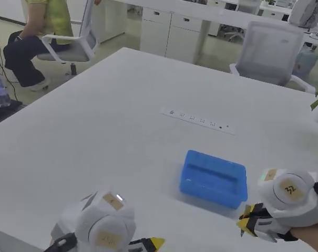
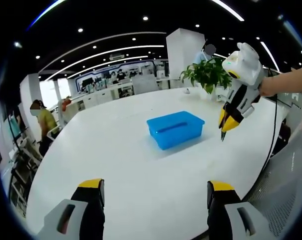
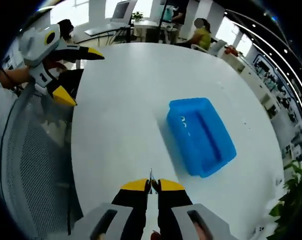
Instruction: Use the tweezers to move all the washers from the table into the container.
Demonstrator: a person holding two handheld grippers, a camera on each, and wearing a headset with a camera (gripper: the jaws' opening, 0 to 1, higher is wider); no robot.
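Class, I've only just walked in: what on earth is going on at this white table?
A person holds a gripper in each hand over the white table. The right gripper is shut on thin tweezers, whose tip pokes out between its jaws, close to the blue container. The left gripper is open and holds nothing. A few pale specks lie inside the container, too small to tell if they are washers.

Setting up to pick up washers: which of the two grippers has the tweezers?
The right gripper: its jaws are shut on the thin tweezers, whose tip sticks out ahead. The left gripper has its jaws wide apart with nothing between them.
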